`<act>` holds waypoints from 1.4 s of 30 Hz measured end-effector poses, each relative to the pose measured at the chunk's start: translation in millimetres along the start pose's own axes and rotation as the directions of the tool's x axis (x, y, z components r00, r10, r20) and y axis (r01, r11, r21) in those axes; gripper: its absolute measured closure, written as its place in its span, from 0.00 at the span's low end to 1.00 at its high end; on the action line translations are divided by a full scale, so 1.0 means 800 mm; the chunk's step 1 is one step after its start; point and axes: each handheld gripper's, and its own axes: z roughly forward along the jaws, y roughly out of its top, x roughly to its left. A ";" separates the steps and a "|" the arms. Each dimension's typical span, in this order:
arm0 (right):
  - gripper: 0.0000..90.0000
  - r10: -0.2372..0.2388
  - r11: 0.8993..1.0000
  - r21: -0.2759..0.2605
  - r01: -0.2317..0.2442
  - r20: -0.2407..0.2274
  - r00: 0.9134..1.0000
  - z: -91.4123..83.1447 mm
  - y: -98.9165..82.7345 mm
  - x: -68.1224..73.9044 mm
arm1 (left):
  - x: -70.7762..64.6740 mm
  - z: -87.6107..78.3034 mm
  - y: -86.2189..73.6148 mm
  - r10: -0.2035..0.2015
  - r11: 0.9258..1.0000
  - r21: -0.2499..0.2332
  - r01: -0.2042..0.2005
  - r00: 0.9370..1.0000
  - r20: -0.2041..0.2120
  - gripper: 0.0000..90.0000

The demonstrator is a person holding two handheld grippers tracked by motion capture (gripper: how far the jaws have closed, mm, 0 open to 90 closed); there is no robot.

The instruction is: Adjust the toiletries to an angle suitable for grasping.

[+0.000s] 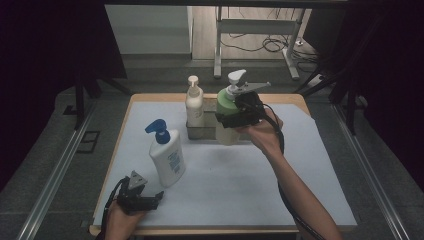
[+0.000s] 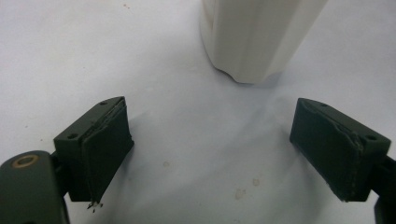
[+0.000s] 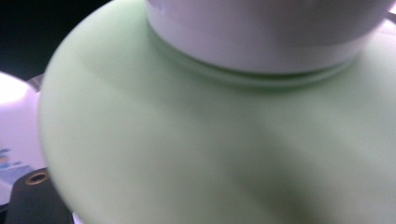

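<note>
Reaching in from the near right, the forearm slants up and left across the worktop [image 1: 310,165], and the right gripper [image 1: 239,116] is clamped on the green bottle [image 1: 226,107], held upright above the worktop at the right end of the grey tray [image 1: 200,132] at the far middle. A cream bottle [image 1: 194,102] stands in the tray's left end. The left hand [image 1: 120,220] rests at the near left edge, its left gripper [image 1: 145,202] spread wide with nothing between the jaws, just near of the white bottle [image 1: 167,160]. The right gripper view brings the green shoulder and white collar close up; the left gripper view has the white bottle's base [image 2: 257,42] standing just beyond the parted pads [image 2: 105,154].
</note>
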 end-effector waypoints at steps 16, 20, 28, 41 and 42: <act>0.14 0.027 1.000 -0.013 -0.027 0.057 0.998 0.033 0.022 -0.017 | 0.000 0.000 0.000 0.000 1.000 0.002 0.000 1.000 0.002 0.13; 0.14 0.039 0.999 -0.013 -0.039 0.064 0.997 0.042 0.026 -0.021 | 0.000 0.000 0.000 0.000 1.000 0.001 0.000 1.000 0.000 0.13; 0.14 0.063 0.998 -0.012 -0.062 0.086 0.994 0.062 0.032 -0.029 | 0.000 0.000 0.000 -0.002 1.000 0.000 0.002 1.000 0.002 0.13; 0.14 0.090 0.996 -0.018 -0.088 0.110 0.990 0.084 0.032 -0.037 | 0.000 0.000 0.000 -0.002 1.000 0.001 0.002 1.000 0.000 0.13; 0.14 0.089 0.996 -0.018 -0.088 0.116 0.989 0.086 0.032 -0.038 | 0.000 0.000 0.000 -0.002 1.000 0.001 0.002 1.000 0.001 0.13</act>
